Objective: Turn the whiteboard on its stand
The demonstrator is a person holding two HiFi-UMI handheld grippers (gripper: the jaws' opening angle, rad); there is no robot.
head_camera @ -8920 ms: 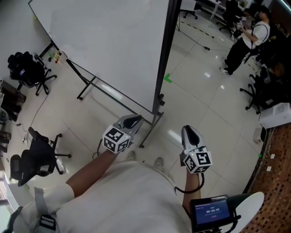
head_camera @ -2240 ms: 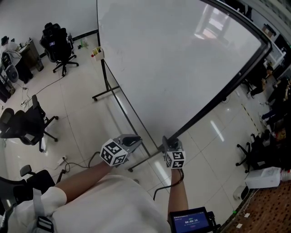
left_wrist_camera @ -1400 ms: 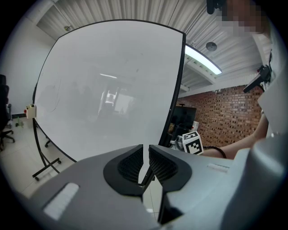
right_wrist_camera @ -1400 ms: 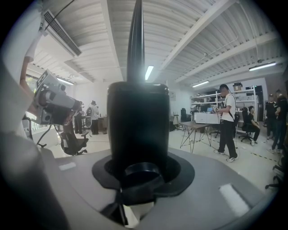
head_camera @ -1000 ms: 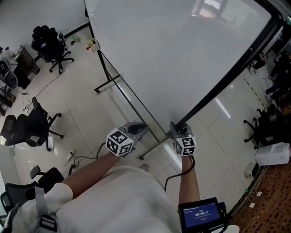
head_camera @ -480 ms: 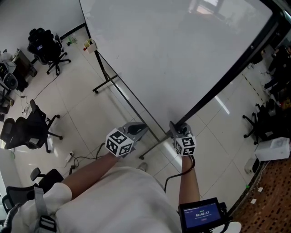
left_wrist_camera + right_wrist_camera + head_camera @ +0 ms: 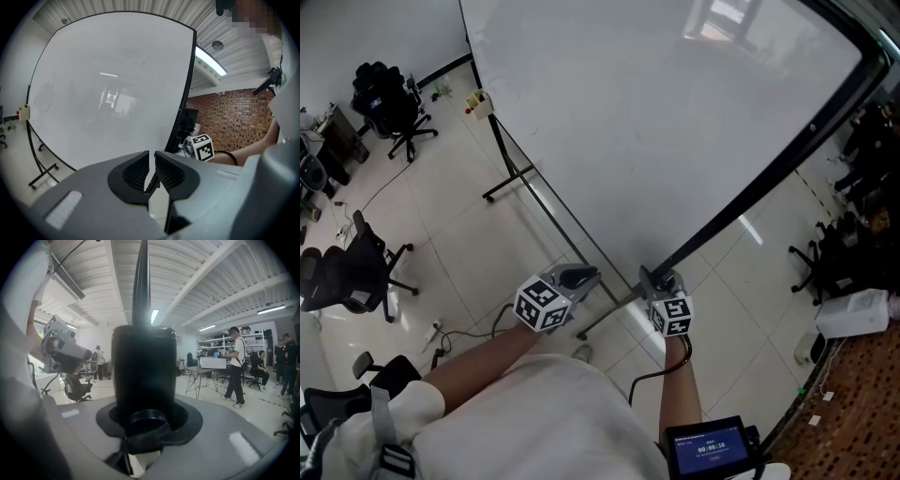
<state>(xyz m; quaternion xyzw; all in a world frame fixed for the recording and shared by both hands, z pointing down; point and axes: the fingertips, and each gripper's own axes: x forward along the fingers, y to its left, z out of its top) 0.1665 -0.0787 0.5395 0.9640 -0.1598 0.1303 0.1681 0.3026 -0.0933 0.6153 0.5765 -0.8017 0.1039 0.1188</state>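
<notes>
The big whiteboard (image 7: 656, 122) on its black wheeled stand fills the head view, with its black side frame (image 7: 759, 187) running down to my right hand. My right gripper (image 7: 663, 282) is shut on the lower end of that frame; in the right gripper view the black post (image 7: 143, 362) stands upright between the jaws of the right gripper (image 7: 143, 416). My left gripper (image 7: 581, 276) hovers just left of it, below the board's lower edge, shut with nothing held. In the left gripper view the left gripper (image 7: 151, 155) points at the board's face (image 7: 108, 93).
The stand's far leg (image 7: 508, 180) and lower rail (image 7: 558, 230) cross the tiled floor. Office chairs (image 7: 386, 94) (image 7: 347, 281) stand at the left, and a cable (image 7: 464, 333) lies by my feet. A white device (image 7: 853, 314) sits at the right. A person (image 7: 234, 366) stands by tables beyond.
My right gripper, free in the oldest frame, now holds the frame's lower end. Over the last second both grippers have drifted slightly left in the head view.
</notes>
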